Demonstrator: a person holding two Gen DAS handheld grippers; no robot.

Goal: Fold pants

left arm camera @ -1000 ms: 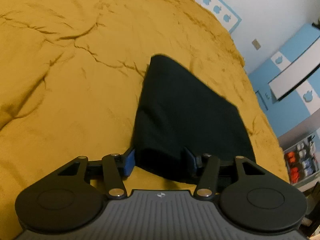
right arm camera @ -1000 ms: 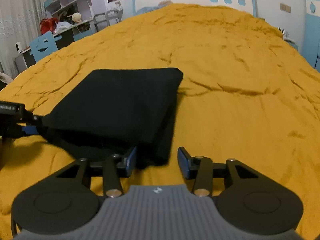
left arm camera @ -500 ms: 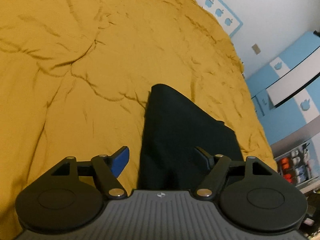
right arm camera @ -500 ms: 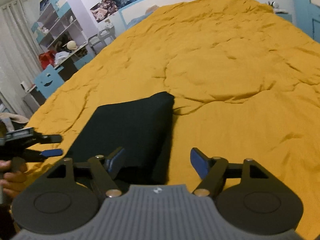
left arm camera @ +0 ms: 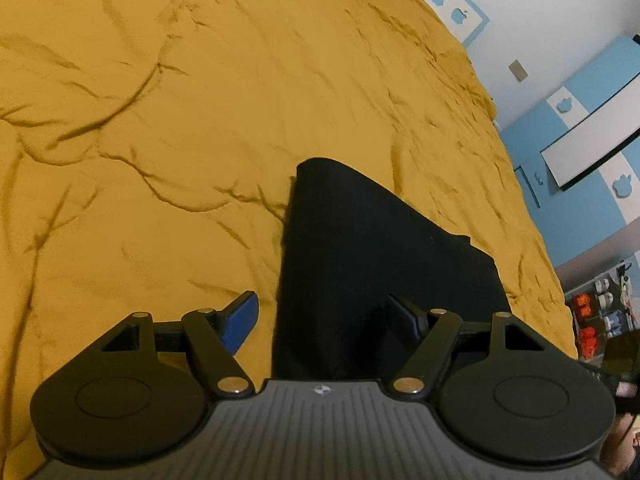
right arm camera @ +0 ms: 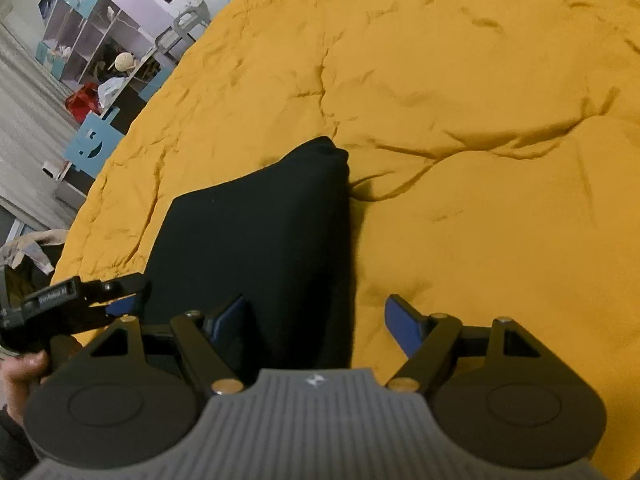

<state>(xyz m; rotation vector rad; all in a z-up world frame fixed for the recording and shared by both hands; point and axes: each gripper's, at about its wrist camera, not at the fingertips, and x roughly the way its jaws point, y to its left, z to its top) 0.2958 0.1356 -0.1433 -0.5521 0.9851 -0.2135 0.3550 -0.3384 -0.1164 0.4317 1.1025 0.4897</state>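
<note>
The black pants lie folded into a compact rectangle on the yellow bedspread. They also show in the right wrist view. My left gripper is open and empty, raised above the near left corner of the pants. My right gripper is open and empty, raised above the near right corner. The left gripper also shows in the right wrist view, held in a hand at the pants' left edge.
The yellow bedspread is wrinkled all around the pants. Shelves and a desk with clutter stand beyond the bed's left side. A blue and white wall with a cabinet stands on the right.
Both grippers have opened wide, let go of the pants' near edge and lifted up and back. The folded pants now lie flat on the bed.
</note>
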